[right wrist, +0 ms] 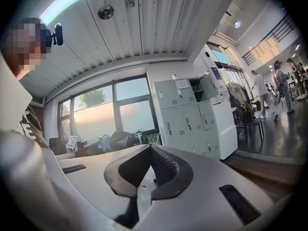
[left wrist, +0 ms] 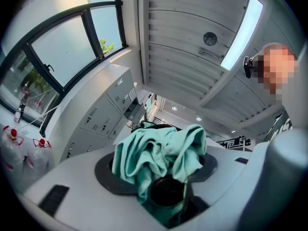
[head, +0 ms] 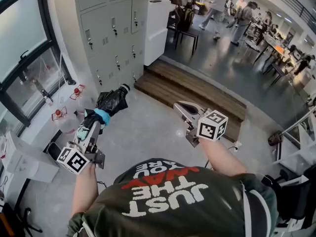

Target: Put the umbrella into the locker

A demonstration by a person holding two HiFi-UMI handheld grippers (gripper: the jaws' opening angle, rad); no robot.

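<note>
A folded black umbrella (head: 112,101) with a teal cloth band (head: 102,116) sticks out forward from my left gripper (head: 96,116), which is shut on it. In the left gripper view the teal cloth (left wrist: 161,150) bunches between the jaws above the umbrella's round black end (left wrist: 167,191). Ahead and to the left stands the grey locker bank (head: 111,28), all visible doors closed. My right gripper (head: 181,107) is held level at the right, shut with nothing in it. In the right gripper view the lockers (right wrist: 190,114) and the umbrella (right wrist: 120,139) show beyond its tip (right wrist: 150,148).
A wooden step (head: 197,90) runs across the floor past the lockers. A large window (head: 24,58) and tagged bottles (head: 76,92) are at the left, with a white box (head: 24,162) low left. A chair (head: 185,26) and several people (head: 217,9) are farther back.
</note>
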